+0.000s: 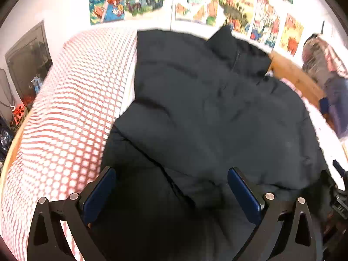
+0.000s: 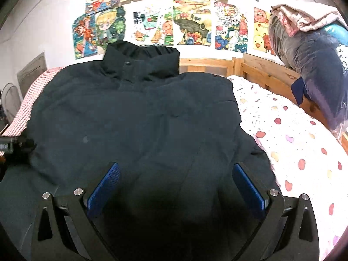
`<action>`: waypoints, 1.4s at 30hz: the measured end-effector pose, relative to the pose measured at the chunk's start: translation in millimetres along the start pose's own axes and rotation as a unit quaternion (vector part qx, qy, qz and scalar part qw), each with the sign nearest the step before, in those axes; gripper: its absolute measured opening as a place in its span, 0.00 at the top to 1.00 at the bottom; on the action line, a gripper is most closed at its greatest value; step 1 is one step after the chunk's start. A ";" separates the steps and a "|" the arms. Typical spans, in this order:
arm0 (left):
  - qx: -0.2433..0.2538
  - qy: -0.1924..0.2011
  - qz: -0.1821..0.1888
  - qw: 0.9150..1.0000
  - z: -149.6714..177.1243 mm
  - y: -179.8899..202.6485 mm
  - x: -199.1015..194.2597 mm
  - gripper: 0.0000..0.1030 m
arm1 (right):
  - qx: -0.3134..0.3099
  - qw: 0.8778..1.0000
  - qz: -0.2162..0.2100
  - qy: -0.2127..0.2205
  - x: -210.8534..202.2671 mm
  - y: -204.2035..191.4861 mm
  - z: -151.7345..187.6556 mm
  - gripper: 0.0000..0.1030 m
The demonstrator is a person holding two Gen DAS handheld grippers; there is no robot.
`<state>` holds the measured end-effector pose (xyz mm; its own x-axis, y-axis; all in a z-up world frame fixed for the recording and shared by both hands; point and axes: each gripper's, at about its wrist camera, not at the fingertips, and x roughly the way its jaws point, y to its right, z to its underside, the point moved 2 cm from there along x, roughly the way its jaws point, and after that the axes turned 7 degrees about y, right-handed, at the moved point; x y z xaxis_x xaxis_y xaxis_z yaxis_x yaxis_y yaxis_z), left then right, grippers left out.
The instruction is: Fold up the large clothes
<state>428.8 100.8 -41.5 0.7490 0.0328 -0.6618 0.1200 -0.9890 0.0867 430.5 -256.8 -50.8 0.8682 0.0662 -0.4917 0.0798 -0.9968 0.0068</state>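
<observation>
Jacket: dark padded jacket (image 2: 134, 117) spread flat on bed (image 2: 293, 134), collar toward posters (image 2: 191, 26).
Left hand-held gripper (image 1: 171, 187): fingers apart, empty, over jacket.
Right hand-held gripper (image 2: 176, 184): fingers apart, empty, over hem.

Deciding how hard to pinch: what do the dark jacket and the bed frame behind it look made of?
Jacket: looks like padded, matte woven synthetic; puffy quilted bulges, soft creases, no shine. Bed frame: light, unpainted-looking wood, probably pine; grain and knots show.

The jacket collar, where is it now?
In the right wrist view the collar stands at the far end of the dark jacket, near the wooden bed frame, below the wall drawings.
</observation>
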 end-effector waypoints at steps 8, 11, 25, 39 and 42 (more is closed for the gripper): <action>0.059 0.035 0.020 0.997 18.4 26.2 -79.3 0.00 | -0.021 0.999 -0.022 0.020 -67.6 -2.7 -8.0 0.01; 0.085 0.038 0.029 0.995 31.1 31.8 -106.8 0.00 | -0.023 0.999 -0.031 0.031 -95.8 -4.1 -10.5 0.01; 0.125 0.062 0.037 0.989 41.3 53.6 -186.1 0.00 | -0.085 0.992 -0.057 0.070 -188.9 -19.0 -9.4 0.01; 0.091 0.095 0.036 0.991 -77.1 58.5 -162.5 0.00 | -0.065 0.992 -0.075 0.083 -181.2 -8.5 -85.3 0.01; 0.078 0.097 0.036 0.992 -110.1 60.6 -134.1 0.00 | -0.040 0.994 -0.079 0.065 -147.7 -0.4 -112.2 0.01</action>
<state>407.4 52.3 134.5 0.8652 -0.0271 -0.5006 -0.0302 -0.9995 0.0020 357.2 -261.1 119.5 0.8970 0.2320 -0.3762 0.2543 -0.9671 0.0099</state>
